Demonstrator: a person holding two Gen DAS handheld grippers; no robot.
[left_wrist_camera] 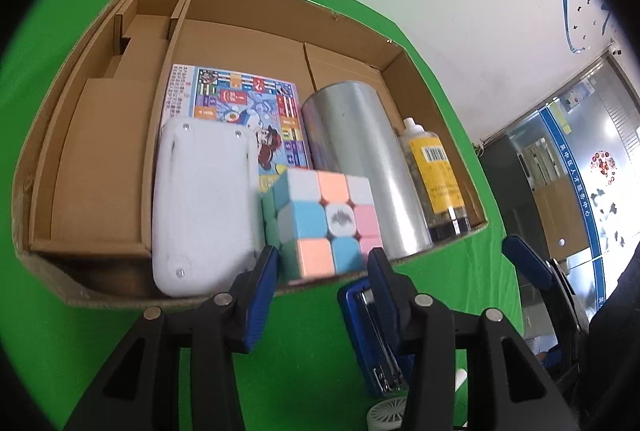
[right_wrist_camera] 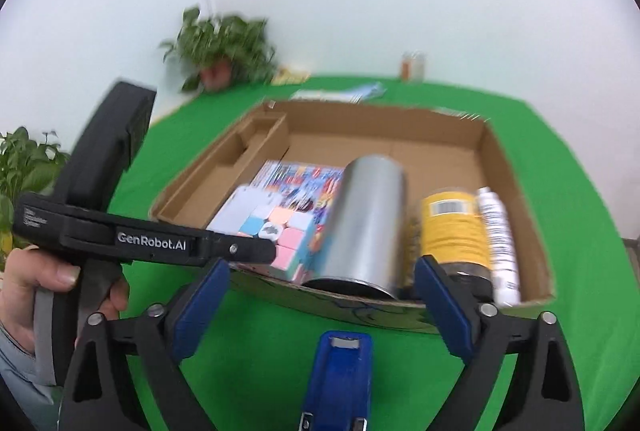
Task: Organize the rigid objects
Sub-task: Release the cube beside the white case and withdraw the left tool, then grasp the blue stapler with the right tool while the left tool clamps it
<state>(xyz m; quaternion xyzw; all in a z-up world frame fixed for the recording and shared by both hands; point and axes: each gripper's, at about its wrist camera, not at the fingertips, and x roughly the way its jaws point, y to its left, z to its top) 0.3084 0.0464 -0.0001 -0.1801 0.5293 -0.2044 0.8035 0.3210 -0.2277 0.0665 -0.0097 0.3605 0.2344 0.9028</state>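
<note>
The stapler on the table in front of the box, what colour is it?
The stapler is blue with metal parts, clearest in the right wrist view.

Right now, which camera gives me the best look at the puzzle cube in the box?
The left wrist view. There the puzzle cube sits sharp and close, with its top face and logo tile clear. In the right wrist view the cube is blurred and partly hidden behind the left tool's black body.

A pastel puzzle cube (left_wrist_camera: 320,221), silver cylinder (left_wrist_camera: 360,167) and yellow-labelled bottle (left_wrist_camera: 436,175) fill a brown cardboard box (left_wrist_camera: 92,167).
</note>
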